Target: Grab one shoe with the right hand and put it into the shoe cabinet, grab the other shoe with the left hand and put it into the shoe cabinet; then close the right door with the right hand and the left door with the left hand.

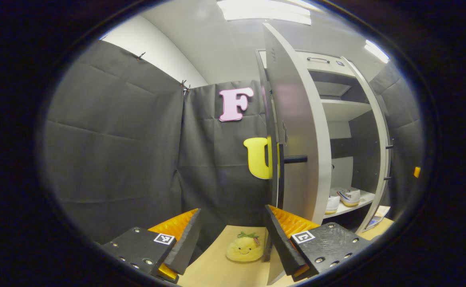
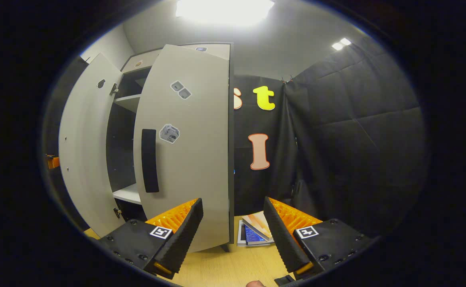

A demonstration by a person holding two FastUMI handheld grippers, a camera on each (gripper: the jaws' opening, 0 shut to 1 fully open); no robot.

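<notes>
The grey shoe cabinet (image 1: 336, 109) stands with both doors swung out. Two white shoes, one (image 1: 350, 196) with coloured stripes and one (image 1: 332, 204) beside it, sit on its lower shelf (image 1: 366, 199). The left door (image 1: 297, 131) is seen nearly edge-on, its black handle (image 1: 295, 159) just above my left gripper (image 1: 233, 243), which is open and holds nothing. In the right gripper view the right door (image 2: 193, 159) shows its outer face with a black handle (image 2: 149, 160). My right gripper (image 2: 233, 235) is open and holds nothing, low in front of that door's free edge.
A yellow plush toy (image 1: 245, 248) lies on the wooden floor (image 1: 217, 271) by the left door's foot. A few books (image 2: 257, 229) lie on the floor beside the right door. Black cloth walls close in on both sides. A fingertip (image 2: 255, 284) shows at the bottom edge.
</notes>
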